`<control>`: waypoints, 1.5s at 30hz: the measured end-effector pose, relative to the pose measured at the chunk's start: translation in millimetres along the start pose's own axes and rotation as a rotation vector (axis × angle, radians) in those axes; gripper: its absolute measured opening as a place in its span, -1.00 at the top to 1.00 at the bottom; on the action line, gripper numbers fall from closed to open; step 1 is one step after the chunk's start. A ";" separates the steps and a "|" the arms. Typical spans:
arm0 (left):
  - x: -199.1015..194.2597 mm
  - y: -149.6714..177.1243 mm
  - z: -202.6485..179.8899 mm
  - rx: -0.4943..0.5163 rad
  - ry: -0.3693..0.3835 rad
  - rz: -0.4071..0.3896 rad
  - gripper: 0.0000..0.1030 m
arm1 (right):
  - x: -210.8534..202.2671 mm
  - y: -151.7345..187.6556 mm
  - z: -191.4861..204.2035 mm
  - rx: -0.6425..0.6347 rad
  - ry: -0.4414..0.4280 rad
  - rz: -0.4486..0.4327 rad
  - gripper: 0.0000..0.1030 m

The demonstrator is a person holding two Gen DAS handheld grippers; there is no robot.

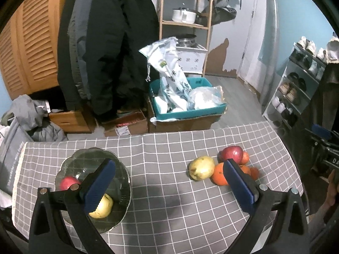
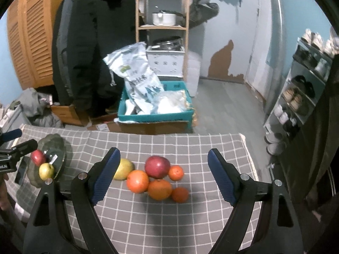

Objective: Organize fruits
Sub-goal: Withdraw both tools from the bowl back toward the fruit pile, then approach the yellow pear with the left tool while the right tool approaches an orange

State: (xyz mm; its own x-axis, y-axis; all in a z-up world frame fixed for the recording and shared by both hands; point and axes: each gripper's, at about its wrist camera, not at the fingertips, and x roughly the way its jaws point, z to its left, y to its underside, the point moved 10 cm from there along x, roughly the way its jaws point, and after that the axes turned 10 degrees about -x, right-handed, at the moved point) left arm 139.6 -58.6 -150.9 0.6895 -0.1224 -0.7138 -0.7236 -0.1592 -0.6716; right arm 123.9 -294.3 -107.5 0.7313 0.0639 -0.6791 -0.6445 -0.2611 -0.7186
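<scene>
Both jaws stand wide and empty. Facing the right gripper (image 2: 162, 174), on the cloth (image 2: 190, 222), is a touching pile: 1 apple (image 2: 157, 166), 4 oranges (image 2: 137, 181), 1 pear (image 2: 123, 168) at its left. The plate (image 1: 118, 213) under the left gripper (image 1: 167, 188) already holds 1 apple and 1 pear, so the pile probably goes there.

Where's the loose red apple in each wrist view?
Left wrist: red apple right of centre, behind the oranges, just beyond the right finger's tip.
Right wrist: red apple near centre, between the open fingers, behind the oranges.
Shared landmark: yellow pear to the left of the pile.
</scene>
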 end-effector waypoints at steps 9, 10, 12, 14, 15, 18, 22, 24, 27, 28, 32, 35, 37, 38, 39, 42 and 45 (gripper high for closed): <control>26.2 13.3 -16.3 0.021 0.006 0.063 -0.98 | 20.4 30.4 -26.7 0.036 0.020 0.071 -0.63; 31.7 15.9 -18.7 0.023 0.006 0.076 -0.98 | 24.4 34.0 -28.7 0.035 0.020 0.084 -0.63; 39.5 20.1 -21.4 0.028 0.007 0.094 -0.98 | 35.5 43.7 -31.4 0.036 0.019 0.114 -0.63; 49.6 25.9 -24.8 0.034 0.001 0.115 -0.98 | 47.4 54.3 -33.9 0.037 0.019 0.150 -0.63; 53.6 28.0 -25.5 0.036 -0.001 0.124 -0.98 | 52.5 59.1 -34.9 0.037 0.019 0.165 -0.63; 69.6 37.5 -28.6 0.040 -0.001 0.162 -0.98 | 67.5 74.7 -36.5 0.054 0.000 0.212 -0.63; 89.3 50.0 -30.6 0.031 0.001 0.214 -0.98 | 85.1 93.1 -42.3 0.078 -0.013 0.266 -0.63; 97.7 56.2 -30.5 0.024 0.001 0.234 -0.98 | 92.0 100.8 -42.7 0.090 -0.022 0.290 -0.63; 109.7 64.2 -30.7 0.020 -0.003 0.259 -0.98 | 103.3 113.7 -42.6 0.099 -0.037 0.328 -0.63; 113.1 66.7 -30.7 0.021 -0.005 0.266 -0.98 | 107.1 118.5 -42.5 0.099 -0.040 0.343 -0.63; 128.4 78.4 -29.8 0.041 -0.029 0.293 -0.98 | 120.5 128.7 -37.9 0.109 -0.064 0.377 -0.63; 138.0 87.1 -30.5 0.046 -0.034 0.316 -0.98 | 128.9 136.4 -34.1 0.118 -0.084 0.396 -0.63; 143.5 92.0 -31.6 0.052 -0.038 0.328 -0.98 | 135.1 142.9 -31.9 0.117 -0.091 0.416 -0.63; 147.4 95.7 -31.6 0.058 -0.042 0.336 -0.98 | 137.2 144.8 -31.4 0.117 -0.094 0.422 -0.63; 149.9 98.2 -31.3 0.062 -0.046 0.342 -0.98 | 140.1 148.2 -30.5 0.117 -0.101 0.431 -0.63; 157.2 105.2 -29.5 0.066 -0.054 0.361 -0.98 | 147.2 158.4 -27.4 0.099 -0.113 0.464 -0.60; 162.9 110.0 -27.8 0.059 -0.056 0.379 -0.98 | 153.8 166.5 -21.9 0.066 -0.123 0.495 -0.56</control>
State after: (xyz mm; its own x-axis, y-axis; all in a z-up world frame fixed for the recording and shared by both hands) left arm 173.1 -123.3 -335.6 0.3711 -0.1077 -0.9223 -0.9285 -0.0558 -0.3671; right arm 134.0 -349.0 -328.3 0.3059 0.0617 -0.9501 -0.9225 -0.2275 -0.3118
